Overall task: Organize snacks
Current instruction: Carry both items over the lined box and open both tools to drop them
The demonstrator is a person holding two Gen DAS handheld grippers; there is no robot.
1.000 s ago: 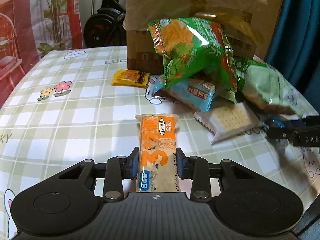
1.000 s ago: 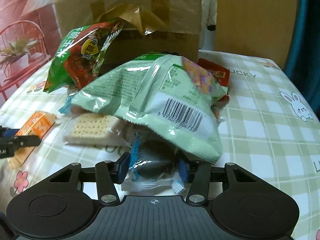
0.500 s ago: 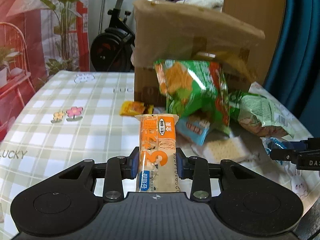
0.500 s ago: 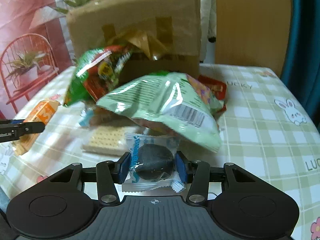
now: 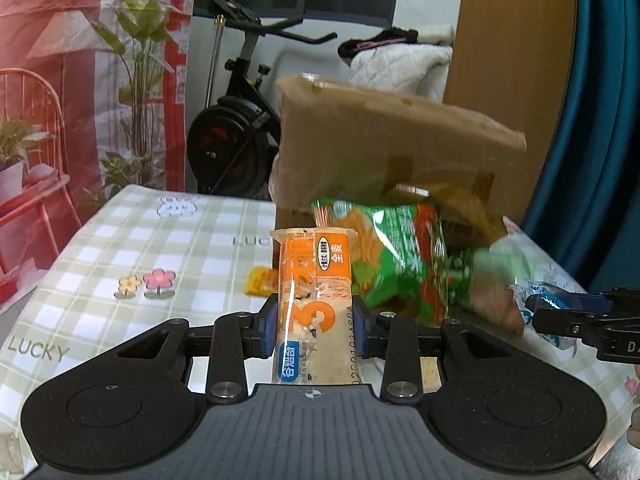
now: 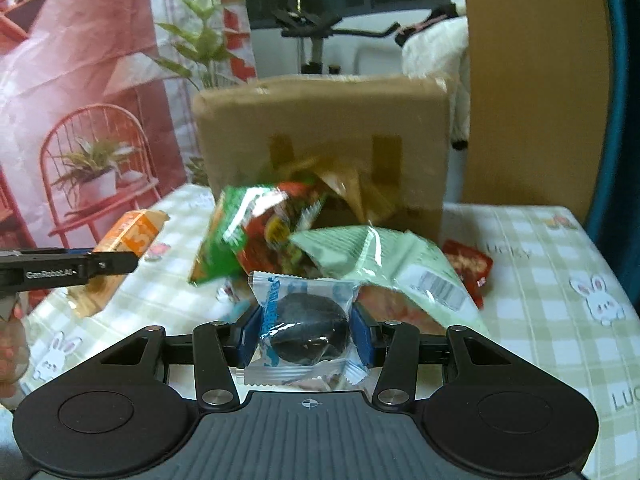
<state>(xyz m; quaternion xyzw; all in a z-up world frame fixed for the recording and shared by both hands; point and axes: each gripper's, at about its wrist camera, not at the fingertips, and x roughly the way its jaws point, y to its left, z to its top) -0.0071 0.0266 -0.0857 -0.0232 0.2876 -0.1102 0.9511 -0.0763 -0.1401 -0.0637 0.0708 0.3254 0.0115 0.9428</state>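
Observation:
My left gripper [image 5: 316,326] is shut on an orange cracker packet [image 5: 316,292], held upright above the table. My right gripper [image 6: 306,334] is shut on a clear-and-blue packet with a dark round cookie [image 6: 306,330], also held above the table. The cardboard box [image 5: 384,160] stands at the back with its flap open toward me; it also shows in the right wrist view [image 6: 320,136]. A green chip bag [image 5: 388,256] and a pale green bag [image 6: 392,264] lean in front of it. The right gripper shows at the right edge of the left wrist view [image 5: 568,316].
A small yellow packet [image 5: 258,280] lies left of the box and a red packet [image 6: 468,268] to its right. The checked tablecloth [image 5: 120,248] spreads to the left. An exercise bike [image 5: 232,128] and a red chair [image 6: 96,184] stand beyond the table.
Both grippers have risen from the table with their packets and tilted up, so the box and the room behind it now show higher and farther.

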